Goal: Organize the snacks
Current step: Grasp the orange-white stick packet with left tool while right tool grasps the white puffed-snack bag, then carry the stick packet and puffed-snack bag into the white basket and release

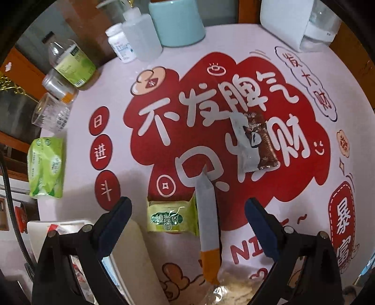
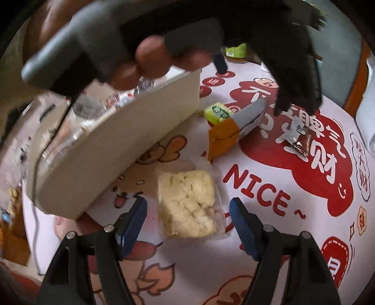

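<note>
Snacks: four wrapped pieces lie loose on the printed table mat (image 1: 112,89), all near the white box.
Pale crumbly cake: a clear-wrapped yellowish block (image 2: 187,201) lies flat on the mat, directly ahead of the right gripper and in line with the gap between its fingers; only its far edge shows at the bottom of the left wrist view (image 1: 232,291).
Grey and orange stick pack: a long pouch (image 1: 208,225), grey at one end and orange at the other, lies between the cake and the red print; its orange end lies just beside the cake wrapper.
Green snack packet: a small square green pack (image 1: 172,218) lies just beside the grey part of the stick pack, close to the box's corner.
Brown and silver packet: it (image 1: 255,143) rests on the red print, well apart from the other three.
White box: a low open container (image 2: 121,140) stands on the mat beside the snacks, its wall facing the cake.
Left gripper: (image 1: 187,215) above the green packet and stick pack, jaws wide, nothing between the pads.
Right gripper: (image 2: 187,223) jaws spread wider than the cake, pads clear of it.
Hand: a person's hand (image 2: 159,58) grips the left tool, blurred.
Mat edge: a green-labelled bottle (image 1: 72,63), white pill bottle (image 1: 120,43), teal cup (image 1: 177,22) and green tissue pack (image 1: 45,166).
</note>
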`<state>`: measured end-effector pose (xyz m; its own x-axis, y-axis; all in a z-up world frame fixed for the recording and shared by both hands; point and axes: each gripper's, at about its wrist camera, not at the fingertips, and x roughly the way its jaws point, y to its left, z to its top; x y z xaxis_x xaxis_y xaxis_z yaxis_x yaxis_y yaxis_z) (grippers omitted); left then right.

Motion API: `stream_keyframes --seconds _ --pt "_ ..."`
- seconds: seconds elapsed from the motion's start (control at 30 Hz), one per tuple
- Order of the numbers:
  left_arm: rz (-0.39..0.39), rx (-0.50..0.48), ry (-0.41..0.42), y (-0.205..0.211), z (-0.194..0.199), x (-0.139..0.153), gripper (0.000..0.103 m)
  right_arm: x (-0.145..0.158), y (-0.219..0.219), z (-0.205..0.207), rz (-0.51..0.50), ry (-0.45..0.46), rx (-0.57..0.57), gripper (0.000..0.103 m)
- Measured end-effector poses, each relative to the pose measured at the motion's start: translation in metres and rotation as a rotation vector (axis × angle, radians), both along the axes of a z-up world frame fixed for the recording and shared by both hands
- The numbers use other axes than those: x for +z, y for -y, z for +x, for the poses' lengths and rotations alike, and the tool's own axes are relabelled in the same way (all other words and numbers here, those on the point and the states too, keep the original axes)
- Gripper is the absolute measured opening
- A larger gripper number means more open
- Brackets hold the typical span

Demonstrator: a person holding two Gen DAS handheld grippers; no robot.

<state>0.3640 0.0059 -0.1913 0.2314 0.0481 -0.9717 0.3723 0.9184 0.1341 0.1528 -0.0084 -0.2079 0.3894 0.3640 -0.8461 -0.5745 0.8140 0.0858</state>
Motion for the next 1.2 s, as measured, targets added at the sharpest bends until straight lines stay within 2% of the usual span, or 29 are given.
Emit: stream_keyframes --seconds 0.23,0.27,0.3,0.37,0.4,0.43,0.5,0.53,0.57,0.63,0.7,0.87,1.1,1.2 --pt "0.02 -0.017 -0.031 0.005 0.006 -0.023 0.094 -0.02 -0.012 0.008 -0.041 -0.031 0.017 0.073" --pt "0.025 -0.018 -0.035 0.005 0.006 -0.025 0.085 -0.022 -0.012 0.008 -0.042 -0.035 0.018 0.073" --pt "0.029 -0.02 -0.043 0.005 0.006 -0.028 0.071 -0.023 -0.011 0.009 -0.037 -0.024 0.019 0.071" --pt "0.027 -0.023 -0.074 0.006 0.005 -0.034 0.058 -0.023 -0.01 0.008 -0.04 -0.013 0.019 0.065" --pt "0.031 -0.025 -0.083 0.006 0.004 -0.037 0.057 -0.023 -0.01 0.007 -0.04 -0.009 0.021 0.06" --pt "0.036 -0.032 -0.089 0.007 0.001 -0.04 0.056 -0.023 -0.009 0.006 -0.035 -0.01 0.022 0.058" --pt "0.069 -0.047 -0.073 0.008 -0.003 -0.044 0.04 -0.022 -0.007 0.005 -0.026 -0.018 0.018 0.057" --pt "0.083 -0.051 -0.061 0.009 -0.005 -0.043 0.036 -0.022 -0.005 0.004 -0.022 -0.021 0.012 0.056" --pt "0.081 -0.056 -0.058 0.01 -0.007 -0.042 0.028 -0.021 -0.005 0.003 -0.021 -0.023 0.009 0.056" --pt "0.021 -0.041 -0.089 0.007 -0.01 -0.038 0.016 -0.017 -0.002 -0.001 -0.02 -0.026 0.002 0.056" --pt "-0.021 -0.028 -0.104 0.006 -0.016 -0.033 0.016 -0.013 0.001 -0.005 -0.015 -0.027 -0.003 0.056" --pt "-0.099 -0.022 -0.079 0.003 -0.037 -0.007 0.016 0.007 0.014 -0.02 -0.002 -0.005 -0.023 0.056" --pt "-0.271 -0.009 0.014 -0.021 -0.095 0.066 0.016 0.045 0.031 -0.051 0.028 0.046 -0.06 0.056" --pt "-0.298 0.022 0.063 -0.041 -0.122 0.091 0.016 0.06 0.037 -0.06 0.042 0.061 -0.075 0.056"
